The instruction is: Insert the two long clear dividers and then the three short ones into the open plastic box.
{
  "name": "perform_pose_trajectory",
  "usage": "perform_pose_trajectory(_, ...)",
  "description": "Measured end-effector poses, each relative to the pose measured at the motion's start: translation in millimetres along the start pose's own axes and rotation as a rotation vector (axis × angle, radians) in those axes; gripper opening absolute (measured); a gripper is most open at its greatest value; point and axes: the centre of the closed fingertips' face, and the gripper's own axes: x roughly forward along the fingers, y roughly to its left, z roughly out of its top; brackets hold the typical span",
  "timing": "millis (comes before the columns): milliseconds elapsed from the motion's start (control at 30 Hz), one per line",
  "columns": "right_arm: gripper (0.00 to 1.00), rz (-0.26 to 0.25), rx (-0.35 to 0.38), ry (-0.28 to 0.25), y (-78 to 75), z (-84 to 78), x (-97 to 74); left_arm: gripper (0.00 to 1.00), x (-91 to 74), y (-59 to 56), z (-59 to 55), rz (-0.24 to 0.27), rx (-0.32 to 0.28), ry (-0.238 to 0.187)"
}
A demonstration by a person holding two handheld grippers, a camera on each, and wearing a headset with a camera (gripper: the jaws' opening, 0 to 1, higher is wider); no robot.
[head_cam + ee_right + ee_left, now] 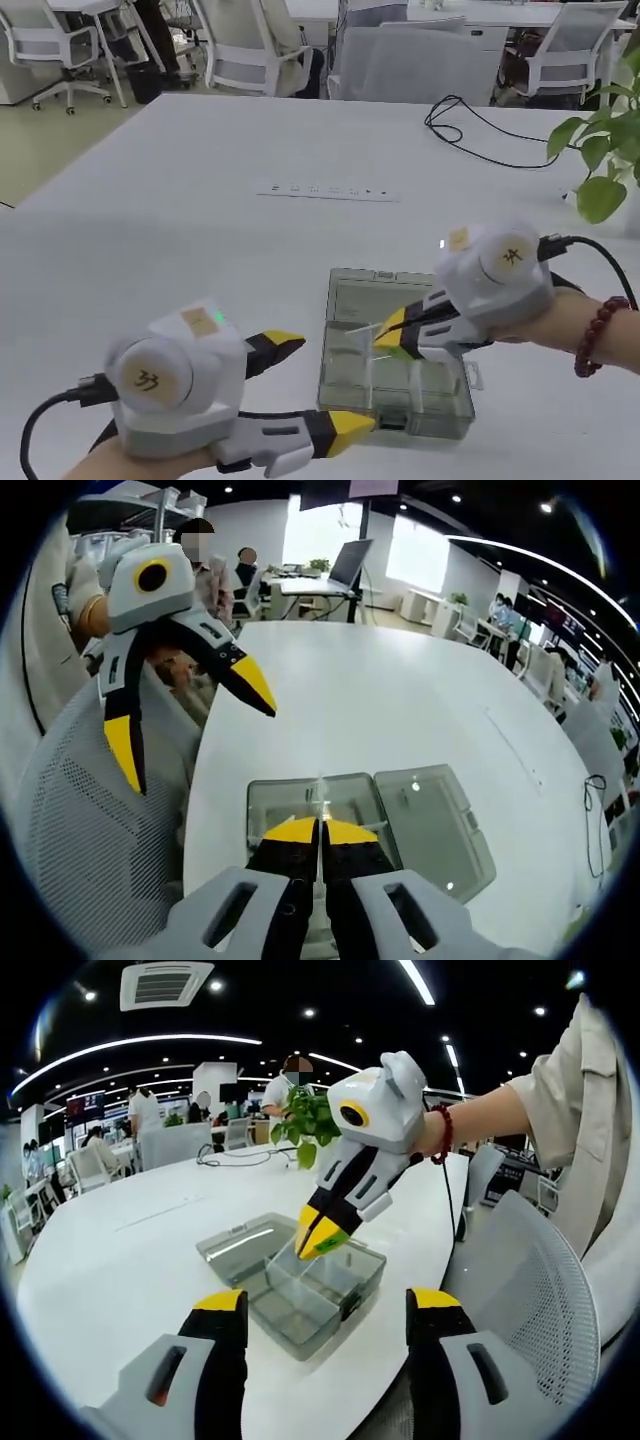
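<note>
1. Currently the right gripper (392, 335) reaches over the plastic box (335, 395) from 3 o'clock in the head view. Its jaws are closed to a sliver, and in the right gripper view a thin clear divider (320, 788) seems pinched between the tips, though it is faint.
2. That box lies open on the white table (200, 200), with the tray nearest the person and the lid folded flat toward 12 o'clock. Some seated dividers (415, 385) appear to stand in the tray; how many, I cannot tell.
3. Beside the tray's 9 o'clock wall hovers the left gripper (318, 385), jaws spread wide and holding nothing.
4. The held divider's long axis seems to run roughly 9 to 3 across the tray, with the tray floor directly beneath the right tips.
5. The right hand is the nearer one. In my judgement the next move is a straight push down into the wall slots. The box lies at 2 o'clock from the left gripper, close enough to steady it.
</note>
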Motion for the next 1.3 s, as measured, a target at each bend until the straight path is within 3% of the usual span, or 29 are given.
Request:
perform_pose_trajectory(133,0.02,0.026,0.039,0.078,-1.5,0.8,1.9,0.65,1.2,-0.3,-1.4,-0.003,0.002,0.008)
perform_pose_trajectory(300,0.02,0.054,-0.045,0.185,1.8,3.9,8.1,0.67,3.1,0.4,0.5,-0.001,0.005,0.006)
perform_pose_trajectory(467,0.02,0.083,-0.113,0.239,5.5,8.6,19.5,0.68,4.0,0.8,3.5,0.005,0.006,0.002)
perform_pose_trajectory(633,0.02,0.081,-0.126,0.268,7.2,8.1,26.5,0.69,3.0,1.4,5.9,0.015,0.004,-0.007)
perform_pose_trajectory(1300,0.02,0.113,-0.18,0.277,9.7,-1.2,41.0,0.7,2.4,2.4,4.2,0.031,0.0,-0.008)
